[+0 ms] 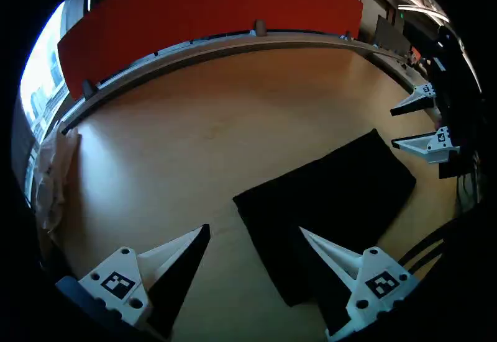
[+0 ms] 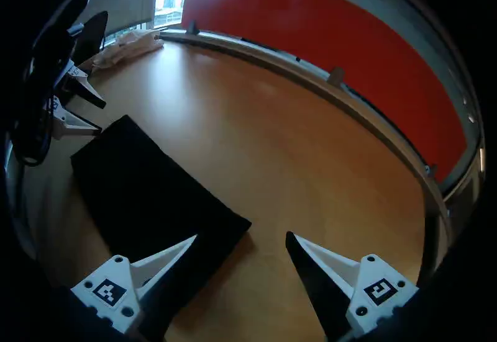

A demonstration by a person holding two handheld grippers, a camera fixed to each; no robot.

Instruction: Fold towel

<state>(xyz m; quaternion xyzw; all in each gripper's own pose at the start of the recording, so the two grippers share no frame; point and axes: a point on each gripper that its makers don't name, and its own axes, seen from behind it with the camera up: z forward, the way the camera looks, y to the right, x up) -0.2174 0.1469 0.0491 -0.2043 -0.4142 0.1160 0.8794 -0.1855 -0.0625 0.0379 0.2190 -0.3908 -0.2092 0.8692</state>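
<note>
left tongs (image 1: 253,230) and right tongs (image 2: 241,235) both released, at opposite ends of flat black towel (image 1: 335,193); wide bench (image 1: 217,125) surface all round.

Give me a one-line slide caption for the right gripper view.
Open right gripper at one end of a black towel on a wooden table, left gripper at the other.

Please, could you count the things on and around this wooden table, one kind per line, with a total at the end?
Black towel: 1
Grippers, both open (left gripper, right gripper): 2
Pale crumpled bundle: 1
Red panel: 1
Total: 5
</note>
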